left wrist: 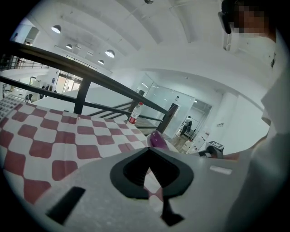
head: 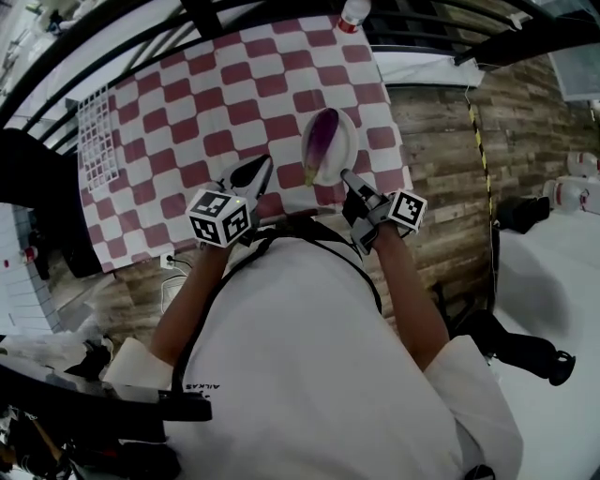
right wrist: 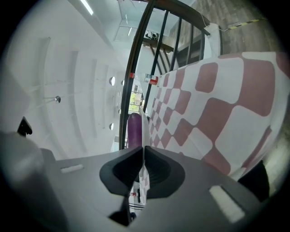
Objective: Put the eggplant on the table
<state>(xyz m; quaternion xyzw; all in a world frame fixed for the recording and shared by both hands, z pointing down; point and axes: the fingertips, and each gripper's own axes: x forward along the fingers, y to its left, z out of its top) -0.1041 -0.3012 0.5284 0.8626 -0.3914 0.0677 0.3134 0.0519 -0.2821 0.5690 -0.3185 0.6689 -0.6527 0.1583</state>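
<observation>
A purple eggplant lies on a white plate over the near right part of the red-and-white checked table. My right gripper is shut on the plate's near rim. In the right gripper view the rim shows edge-on between the jaws, with the eggplant just beyond. Left of the plate, my left gripper hangs over the table's near edge, its jaws closed with nothing in them. The eggplant's tip shows just past them.
A plastic bottle with a red label stands at the table's far edge, also seen as the bottle in the left gripper view. A gridded sheet lies at the table's left. A dark railing runs behind. Wooden floor lies to the right.
</observation>
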